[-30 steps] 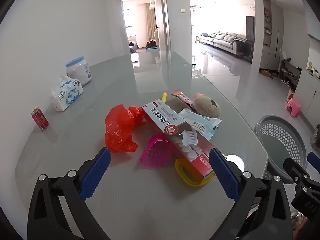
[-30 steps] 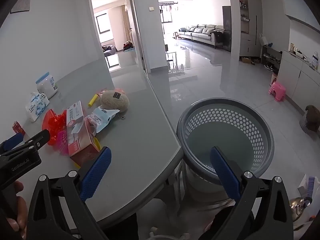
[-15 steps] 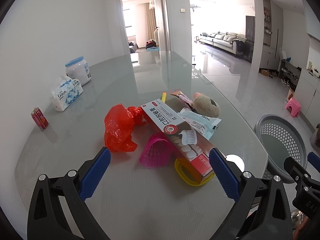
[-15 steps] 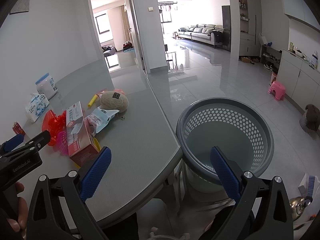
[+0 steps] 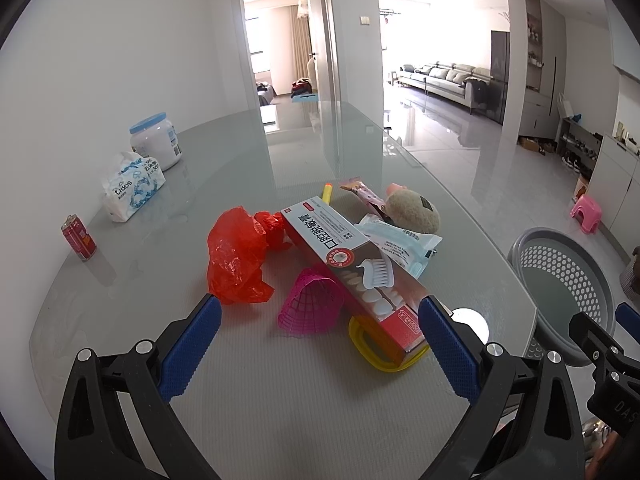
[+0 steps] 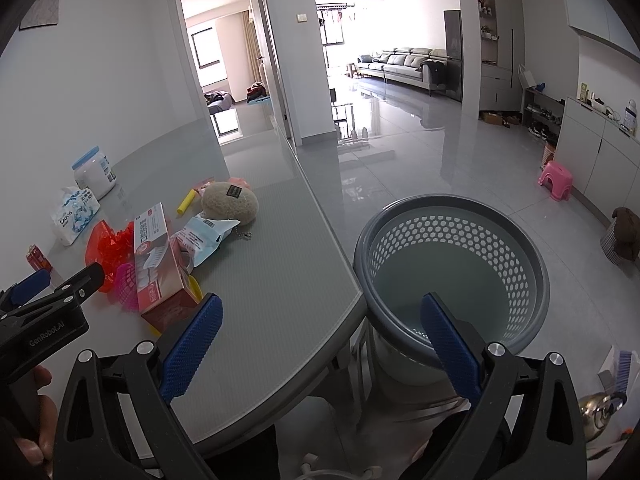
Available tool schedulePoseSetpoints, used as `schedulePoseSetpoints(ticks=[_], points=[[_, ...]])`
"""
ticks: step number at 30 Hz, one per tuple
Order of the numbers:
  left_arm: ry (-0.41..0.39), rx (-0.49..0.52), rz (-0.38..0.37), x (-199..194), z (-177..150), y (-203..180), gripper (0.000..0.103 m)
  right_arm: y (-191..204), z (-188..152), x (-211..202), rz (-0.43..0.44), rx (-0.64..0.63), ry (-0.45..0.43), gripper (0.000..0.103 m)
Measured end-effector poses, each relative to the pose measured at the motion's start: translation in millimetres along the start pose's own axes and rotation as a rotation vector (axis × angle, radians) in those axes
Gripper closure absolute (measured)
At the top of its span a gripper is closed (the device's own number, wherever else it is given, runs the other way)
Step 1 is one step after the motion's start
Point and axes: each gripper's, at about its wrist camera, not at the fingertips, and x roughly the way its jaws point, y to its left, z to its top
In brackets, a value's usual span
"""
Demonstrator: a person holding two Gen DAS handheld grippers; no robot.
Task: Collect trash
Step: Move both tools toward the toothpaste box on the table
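Observation:
A pile of trash lies mid-table: a crumpled red plastic bag (image 5: 240, 252), a pink mesh cup (image 5: 314, 304), a long toothpaste box (image 5: 352, 264) resting on a yellow ring (image 5: 376, 354), a white-blue packet (image 5: 400, 244), a beige plush ball (image 5: 412, 210), a snack wrapper (image 5: 366, 194) and a yellow marker (image 5: 327, 192). My left gripper (image 5: 316, 344) stands open just short of the pile, holding nothing. My right gripper (image 6: 318, 340) is open over the table's edge beside the grey perforated basket (image 6: 452, 280). The toothpaste box (image 6: 156, 256) lies at that view's left.
A red can (image 5: 79, 237), a tissue pack (image 5: 130, 186) and a white jar with a blue lid (image 5: 156, 140) stand along the table's left side. The basket (image 5: 560, 280) sits below the table's right edge. A pink stool (image 6: 555, 179) is on the floor.
My left gripper has crept slightly toward the pile. The right gripper has barely moved. Both stay open.

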Motion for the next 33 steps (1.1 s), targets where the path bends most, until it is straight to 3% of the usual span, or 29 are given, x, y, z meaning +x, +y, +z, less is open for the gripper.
schedulePoseSetpoints(ticks=[33], points=[[0.002, 0.003, 0.002, 4.0, 0.5, -0.4, 0.006, 0.5, 0.0, 0.7, -0.004, 0.004, -0.006, 0.008]])
